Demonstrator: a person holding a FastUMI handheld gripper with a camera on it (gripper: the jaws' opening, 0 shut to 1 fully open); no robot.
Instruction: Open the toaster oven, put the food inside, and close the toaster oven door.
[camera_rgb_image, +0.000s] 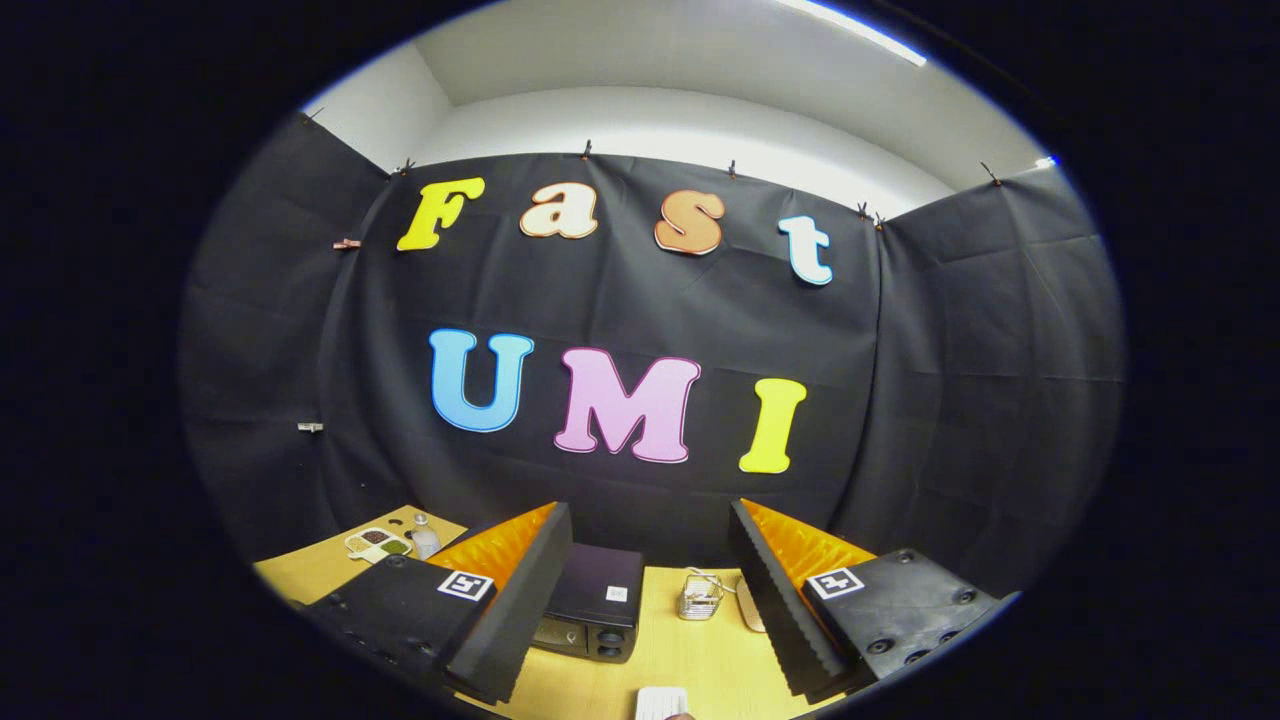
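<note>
A black toaster oven (592, 605) stands on the wooden table (700, 660), seen from above, with its door shut; my left finger hides part of it. My gripper (648, 612) is held high over the table and is open, with nothing between its fingers (520, 600). A small wire rack-like object (701, 597) sits on the table just right of the oven, between the fingers. A white object (661, 703) lies on the table nearer to me.
A compartment tray (377, 544) with small portions and a small clear bottle (425, 537) stand at the table's far left corner. Black cloth walls close in the table on three sides.
</note>
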